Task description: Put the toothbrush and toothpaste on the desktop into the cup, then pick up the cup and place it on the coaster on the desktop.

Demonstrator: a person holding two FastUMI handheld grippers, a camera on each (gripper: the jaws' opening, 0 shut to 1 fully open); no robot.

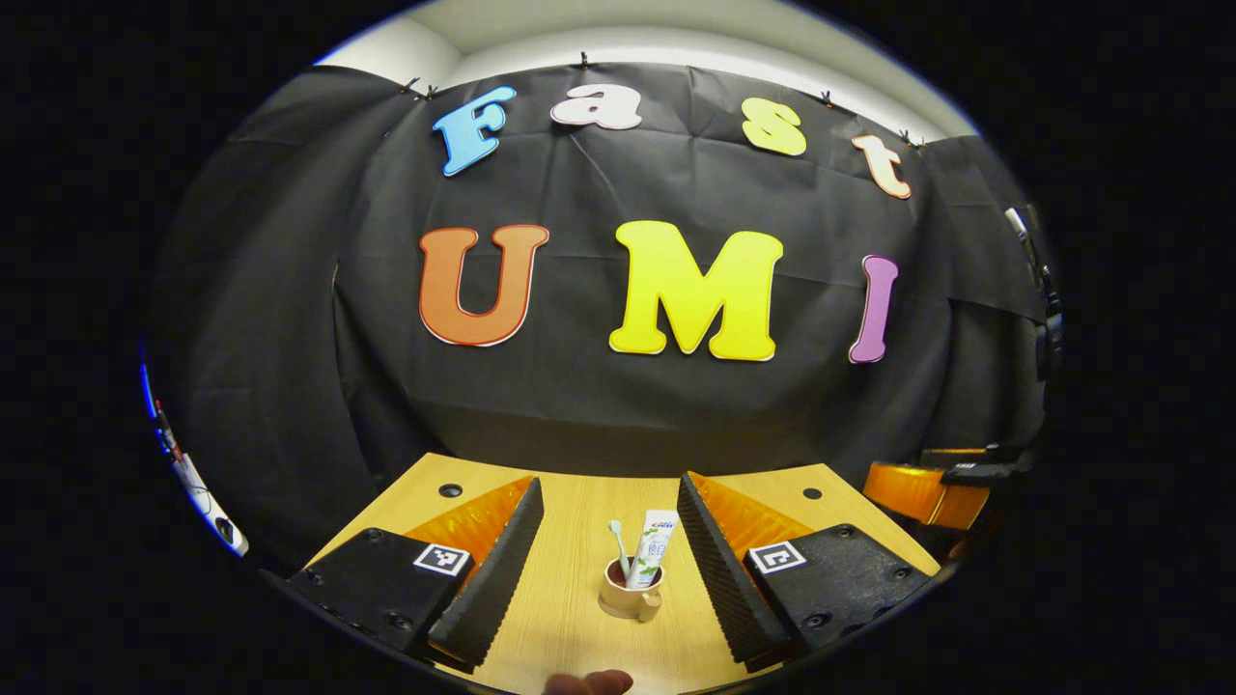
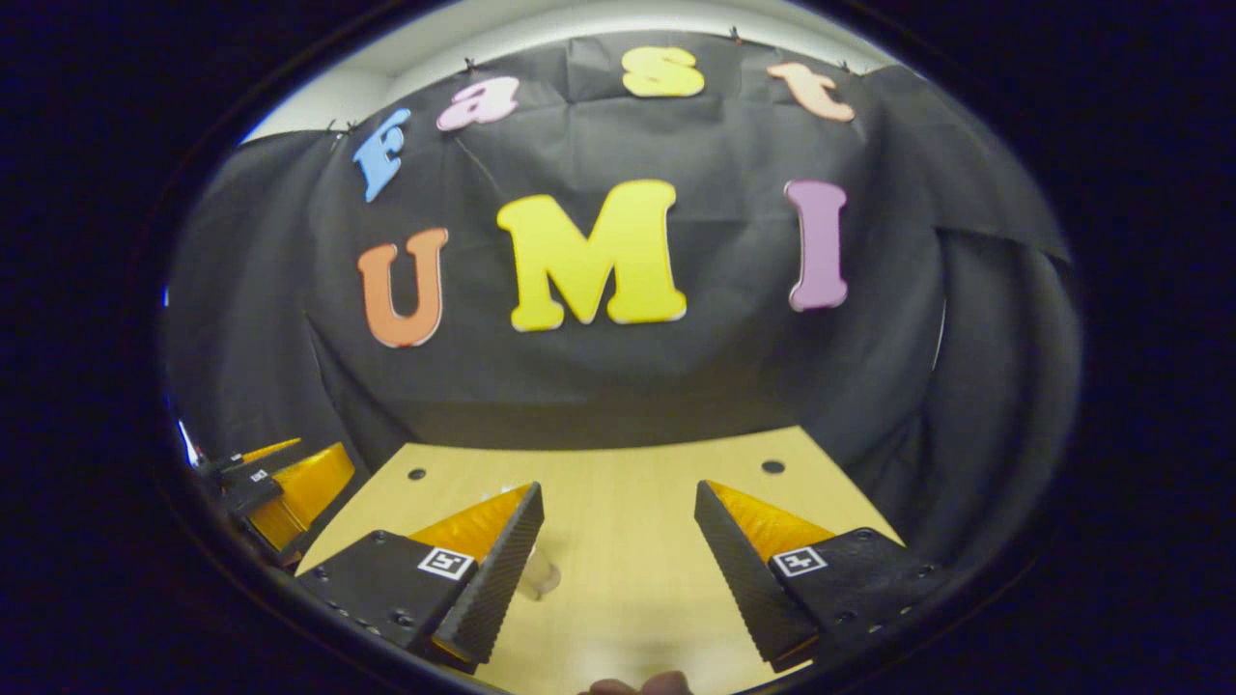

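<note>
Two items stand upright in the cup [image 1: 630, 591] near the bottom centre of the left gripper view: the toothbrush [image 1: 616, 542], head up on the left, and the toothpaste [image 1: 653, 548] tube leaning beside it on the right. The tube carries printed writing near its top, too small to read. The cup sits on the wooden table [image 1: 579, 618], its handle toward the camera, in the gap between the fingers of the left claw [image 1: 609, 560], which are spread wide apart and touch nothing. Each finger base bears a square black-and-white marker. At the right edge of the frame, the other claw [image 1: 932, 486] shows partly. A fingertip pokes in at the bottom edge.

In the right gripper view, the right claw [image 2: 618, 560] is likewise wide open over bare table [image 2: 618, 483]. A pale object [image 2: 541, 575] peeks out just beside its left finger, lower centre; I cannot tell what it is.
</note>
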